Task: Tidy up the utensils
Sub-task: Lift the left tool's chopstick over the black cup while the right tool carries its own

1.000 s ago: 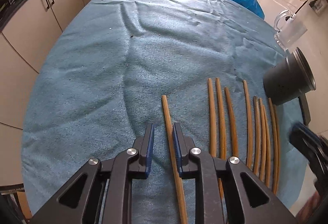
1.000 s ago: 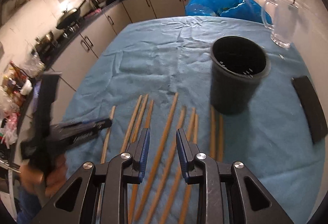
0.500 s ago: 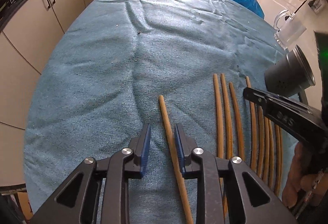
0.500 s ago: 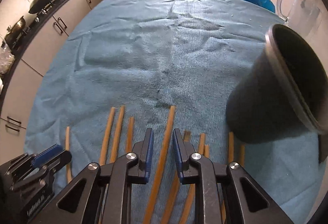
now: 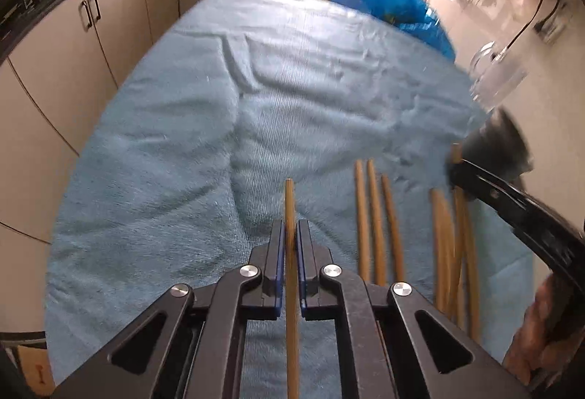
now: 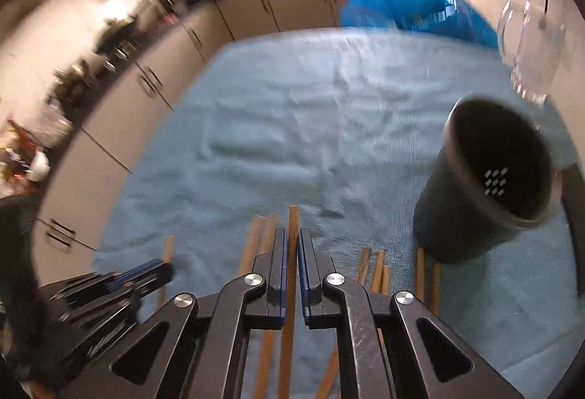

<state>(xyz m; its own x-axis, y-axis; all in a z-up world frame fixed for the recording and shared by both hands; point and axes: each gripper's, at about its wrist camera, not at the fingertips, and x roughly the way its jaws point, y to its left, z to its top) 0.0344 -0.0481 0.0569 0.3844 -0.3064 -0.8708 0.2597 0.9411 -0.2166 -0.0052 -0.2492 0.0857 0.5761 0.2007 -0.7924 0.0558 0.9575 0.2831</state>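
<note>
At the bottom centre of the left wrist view, a slim, round, tan wooden chopstick (image 5: 290, 274) runs straight up between the blue-padded jaws of the left gripper (image 5: 290, 234), which have just closed and now clamp it. At the bottom centre of the right wrist view, the right gripper (image 6: 291, 242) has likewise just closed and grips a second wooden chopstick (image 6: 292, 223). Beyond, the loose wooden chopsticks (image 5: 376, 216) lie side by side on the blue towel-covered table (image 5: 204, 128), with the black perforated plastic cup (image 6: 486, 179) standing at right.

Blue-towelled table (image 5: 175, 143), chopsticks (image 5: 376, 216), black cup (image 6: 486, 187)
</note>
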